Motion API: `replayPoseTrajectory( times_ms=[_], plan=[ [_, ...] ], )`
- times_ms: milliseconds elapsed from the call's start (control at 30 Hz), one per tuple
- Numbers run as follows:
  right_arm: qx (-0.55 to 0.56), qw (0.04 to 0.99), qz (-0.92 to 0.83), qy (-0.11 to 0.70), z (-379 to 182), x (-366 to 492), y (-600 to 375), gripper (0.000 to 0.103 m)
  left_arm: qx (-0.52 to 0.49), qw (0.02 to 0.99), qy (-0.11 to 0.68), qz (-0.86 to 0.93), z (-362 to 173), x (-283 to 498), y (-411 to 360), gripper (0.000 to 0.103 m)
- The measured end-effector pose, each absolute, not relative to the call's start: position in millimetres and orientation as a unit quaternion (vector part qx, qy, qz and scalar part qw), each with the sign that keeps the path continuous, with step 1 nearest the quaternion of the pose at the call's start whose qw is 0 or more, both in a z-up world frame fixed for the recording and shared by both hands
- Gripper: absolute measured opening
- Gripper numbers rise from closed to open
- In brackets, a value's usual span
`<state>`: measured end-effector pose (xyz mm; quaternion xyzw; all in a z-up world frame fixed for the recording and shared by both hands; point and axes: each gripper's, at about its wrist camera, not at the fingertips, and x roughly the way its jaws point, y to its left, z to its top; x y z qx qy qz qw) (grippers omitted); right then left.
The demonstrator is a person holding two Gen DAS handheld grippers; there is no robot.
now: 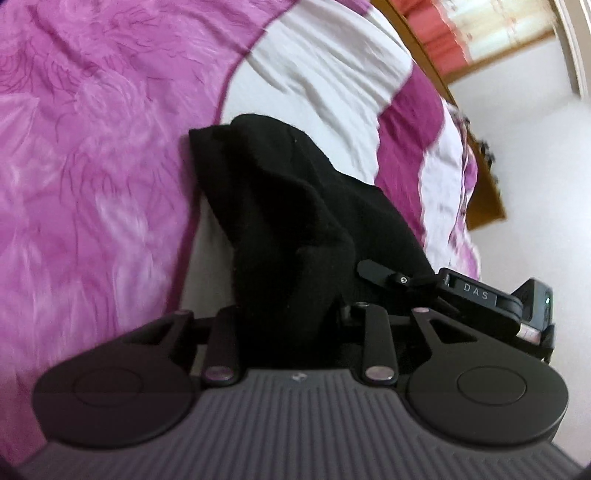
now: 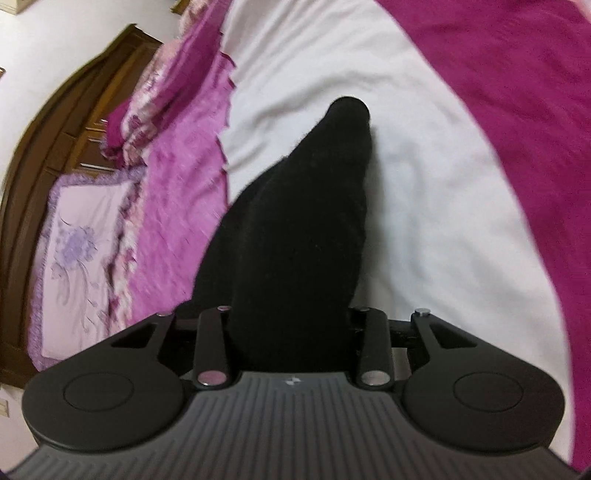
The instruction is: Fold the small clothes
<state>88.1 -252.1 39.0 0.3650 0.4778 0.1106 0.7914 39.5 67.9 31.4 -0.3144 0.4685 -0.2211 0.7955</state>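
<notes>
A black sock (image 1: pixel 295 206) hangs bunched over the white patch of the bed cover (image 1: pixel 317 70). My left gripper (image 1: pixel 291 317) is shut on it, and the cloth hides the fingertips. At the right of the left wrist view, one of the right gripper's fingers (image 1: pixel 380 275) reaches into the same cloth. In the right wrist view the sock (image 2: pixel 295 229) stretches forward from my right gripper (image 2: pixel 291 321) to its rounded toe, just over the white cover. That gripper is shut on the sock too, its tips buried in the fabric.
The bed carries a pink, magenta and white cover (image 2: pixel 517 92). A floral pillow (image 2: pixel 81 236) and a wooden headboard (image 2: pixel 62 110) lie at the left of the right wrist view. A white wall (image 1: pixel 535 166) and pink curtain (image 1: pixel 439 33) stand beyond the bed's edge.
</notes>
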Motion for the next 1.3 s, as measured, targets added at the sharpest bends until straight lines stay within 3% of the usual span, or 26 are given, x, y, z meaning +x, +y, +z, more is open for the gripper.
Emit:
replayPoseTrajectory(
  times_ms=[200, 433, 533, 600, 700, 767, 833, 867, 933, 1033, 1167, 1233, 1267, 1300],
  plan=[
    [0.372, 0.787, 0.096, 0.483, 28, 13, -273, 0.040, -0.262, 0.817, 0.466, -0.216, 37, -14, 54, 0.032],
    [0.393, 0.780, 0.107, 0.475, 22, -58, -283, 0.040, -0.272, 0.816, 0.465, -0.210, 31, -57, 56, 0.032],
    [0.396, 0.780, 0.109, 0.472, 17, -76, -284, 0.042, -0.277, 0.818, 0.466, -0.190, 27, -66, 56, 0.038],
    [0.380, 0.790, 0.102, 0.469, 18, -86, -282, 0.055, -0.274, 0.824, 0.467, -0.166, 29, -74, 57, 0.045],
    [0.319, 0.829, 0.069, 0.454, 31, -106, -277, 0.077, -0.244, 0.856, 0.444, -0.101, 59, -117, 69, 0.041],
    [0.236, 0.875, 0.045, 0.421, 51, -126, -270, 0.079, -0.185, 0.905, 0.372, -0.090, 87, -153, 69, 0.041],
    [0.136, 0.934, -0.013, 0.330, 79, -165, -262, 0.079, -0.145, 0.936, 0.308, -0.093, 104, -176, 66, 0.036],
    [0.103, 0.954, -0.032, 0.281, 89, -184, -258, 0.078, -0.131, 0.943, 0.288, -0.103, 107, -179, 61, 0.030],
    [0.063, 0.977, -0.015, 0.201, 103, -222, -250, 0.076, -0.107, 0.948, 0.272, -0.124, 106, -174, 48, 0.029],
    [0.063, 0.978, 0.017, 0.198, 100, -241, -235, 0.056, -0.093, 0.944, 0.282, -0.143, 85, -155, 25, 0.024],
    [0.051, 0.967, 0.041, 0.246, 65, -238, -209, 0.040, -0.048, 0.935, 0.332, -0.111, 31, -135, 3, 0.027],
    [0.048, 0.954, 0.038, 0.294, 36, -226, -196, 0.039, -0.041, 0.949, 0.293, -0.108, 24, -152, 5, 0.029],
    [0.039, 0.956, 0.036, 0.288, 31, -225, -186, 0.039, -0.025, 0.953, 0.283, -0.107, 25, -161, 3, 0.033],
    [0.019, 0.962, 0.033, 0.271, 28, -232, -181, 0.039, -0.011, 0.957, 0.273, -0.101, 26, -170, 3, 0.045]
  ],
)
